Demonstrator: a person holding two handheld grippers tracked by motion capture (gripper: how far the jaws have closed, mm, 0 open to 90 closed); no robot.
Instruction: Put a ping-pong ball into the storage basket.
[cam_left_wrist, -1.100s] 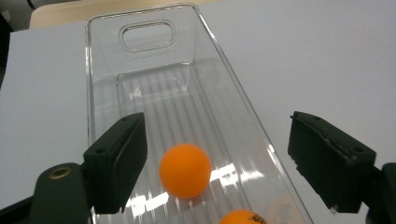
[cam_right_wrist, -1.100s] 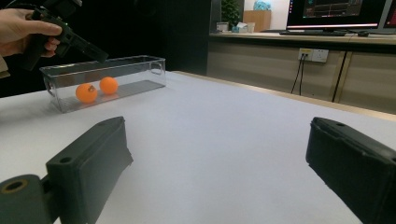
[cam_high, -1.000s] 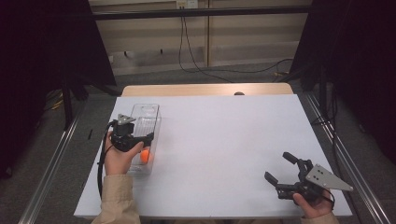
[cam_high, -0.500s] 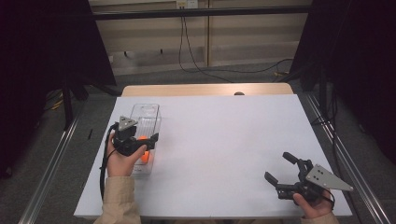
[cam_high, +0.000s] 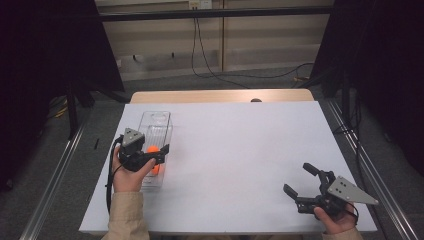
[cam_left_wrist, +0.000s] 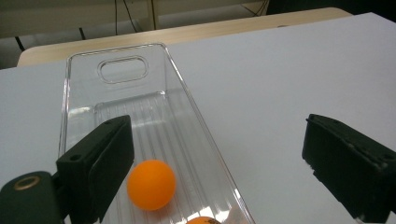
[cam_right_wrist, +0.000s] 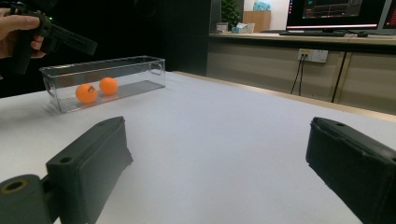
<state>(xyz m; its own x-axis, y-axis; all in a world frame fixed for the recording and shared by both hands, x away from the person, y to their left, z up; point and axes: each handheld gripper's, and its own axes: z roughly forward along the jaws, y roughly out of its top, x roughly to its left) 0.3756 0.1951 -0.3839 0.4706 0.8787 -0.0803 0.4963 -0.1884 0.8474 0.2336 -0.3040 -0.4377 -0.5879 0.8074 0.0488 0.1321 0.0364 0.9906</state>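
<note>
Hovering over tray (cam_high: 150, 131) rim, left gripper (cam_high: 161, 152) jaws wide.

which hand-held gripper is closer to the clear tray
Left. The left hand-held gripper hangs open right over the clear tray; the right hand-held gripper sits across the table.

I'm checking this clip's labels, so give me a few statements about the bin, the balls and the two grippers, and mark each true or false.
1. Two orange balls lie inside the clear bin. True.
2. The left gripper is clamped on a ball. False: its jaws have just been opening and stand wide apart above the bin, with nothing pressed between them.
3. The right gripper is over the bin. False: it is near the table's right front corner, far from the bin.
4. The right gripper's jaws are apart and empty. True.
5. The bin is on the table's left side. True.
</note>
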